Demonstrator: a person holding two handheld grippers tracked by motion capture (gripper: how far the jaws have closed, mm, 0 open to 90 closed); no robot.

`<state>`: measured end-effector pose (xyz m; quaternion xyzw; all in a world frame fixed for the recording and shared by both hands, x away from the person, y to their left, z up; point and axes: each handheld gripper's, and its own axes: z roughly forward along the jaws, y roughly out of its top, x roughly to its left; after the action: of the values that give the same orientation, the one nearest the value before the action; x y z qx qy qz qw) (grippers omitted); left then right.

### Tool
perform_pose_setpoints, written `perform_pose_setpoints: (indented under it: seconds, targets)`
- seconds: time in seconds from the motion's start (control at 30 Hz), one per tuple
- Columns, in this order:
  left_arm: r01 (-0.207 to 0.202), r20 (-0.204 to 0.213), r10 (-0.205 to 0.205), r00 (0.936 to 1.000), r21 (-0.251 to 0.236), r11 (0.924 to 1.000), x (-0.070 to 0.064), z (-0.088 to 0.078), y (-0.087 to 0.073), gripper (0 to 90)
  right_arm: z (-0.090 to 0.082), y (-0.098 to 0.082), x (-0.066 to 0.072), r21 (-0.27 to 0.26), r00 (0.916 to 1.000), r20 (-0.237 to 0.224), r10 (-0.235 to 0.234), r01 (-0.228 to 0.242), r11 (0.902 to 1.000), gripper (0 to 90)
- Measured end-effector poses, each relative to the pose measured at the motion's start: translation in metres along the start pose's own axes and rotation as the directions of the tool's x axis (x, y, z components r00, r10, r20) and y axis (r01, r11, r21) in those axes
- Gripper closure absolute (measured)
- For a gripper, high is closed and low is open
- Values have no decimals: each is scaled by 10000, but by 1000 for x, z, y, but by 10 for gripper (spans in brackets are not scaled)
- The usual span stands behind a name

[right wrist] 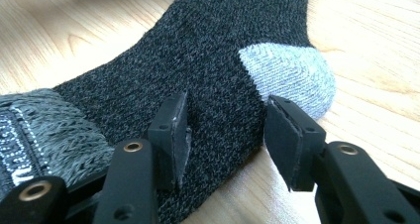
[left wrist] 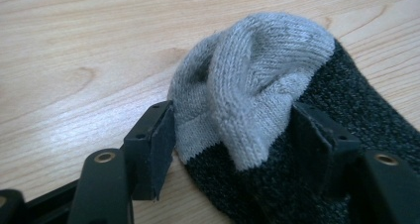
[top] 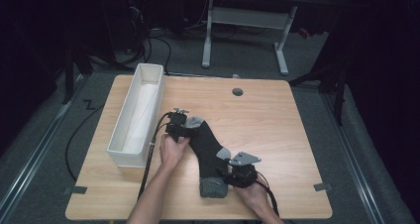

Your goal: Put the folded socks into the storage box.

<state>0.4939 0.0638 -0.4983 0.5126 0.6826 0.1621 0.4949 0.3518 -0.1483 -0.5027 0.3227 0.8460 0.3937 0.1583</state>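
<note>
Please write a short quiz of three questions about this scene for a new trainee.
1. True or false: the sock lies inside the white box.
2. Which end of the sock is at the left gripper: A toe, B cuff?
3. What grey part of the sock is near the right gripper?

Key:
1. False; it lies on the table.
2. A, the grey toe.
3. The heel.

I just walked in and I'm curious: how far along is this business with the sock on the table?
Early, it seems. The sock lies flat on the table. The left gripper straddles its grey toe, the right gripper its ankle edge near the heel; both jaws stand open, nothing pinched or lifted. The white box beside it may be where it goes.
</note>
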Motion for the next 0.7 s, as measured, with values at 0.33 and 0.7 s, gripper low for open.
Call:
perform_pose_setpoints:
  seconds: [0.33, 0.7]
  targets:
    - [247, 463, -260, 9986, 277, 9993, -3, -4, 1, 615, 0, 2, 0, 115, 10000, -4, -27, 27, 9999, 517]
    - [296, 1510, -217, 9883, -500, 9983, -17, -29, 16, 721, 1, 5, 1, 320, 9999, 48, -101, 100, 9994, 519]
